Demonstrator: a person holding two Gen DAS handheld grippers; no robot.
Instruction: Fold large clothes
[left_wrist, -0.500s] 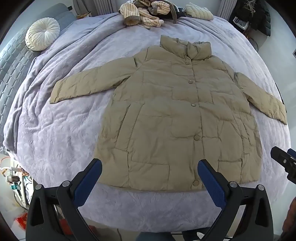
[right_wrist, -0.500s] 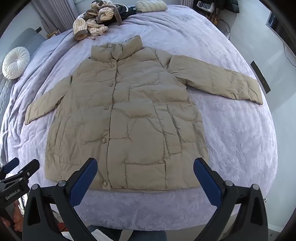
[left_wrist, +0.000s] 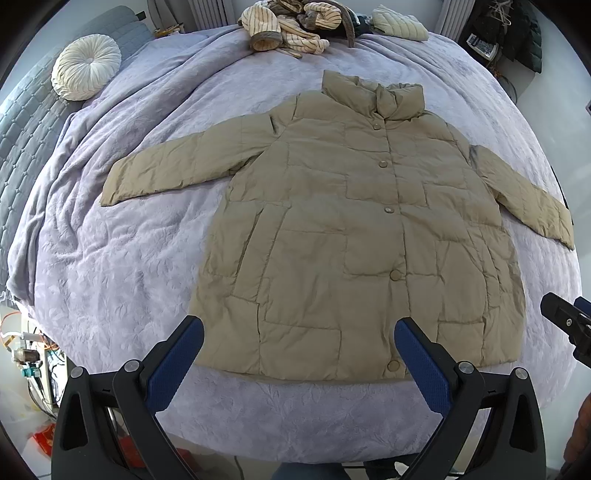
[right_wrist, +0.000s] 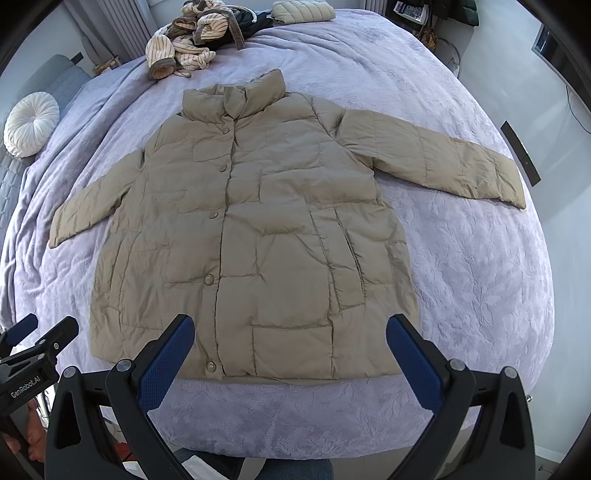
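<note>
My left gripper (left_wrist: 297, 345) has its fingers (left_wrist: 177, 360) spread wide with nothing between them, hovering over the hem of the beige puffer jacket (left_wrist: 354, 236). My right gripper (right_wrist: 290, 343) is just as wide and empty, above the same hem further right. Beyond both pairs of fingers the jacket lies flat, buttoned, face up on the lavender bed (right_wrist: 480, 280), sleeves out to each side, collar far from me. Past the collar sits a heap of striped clothes (left_wrist: 291, 26); far left, a round white cushion (left_wrist: 86, 66).
</note>
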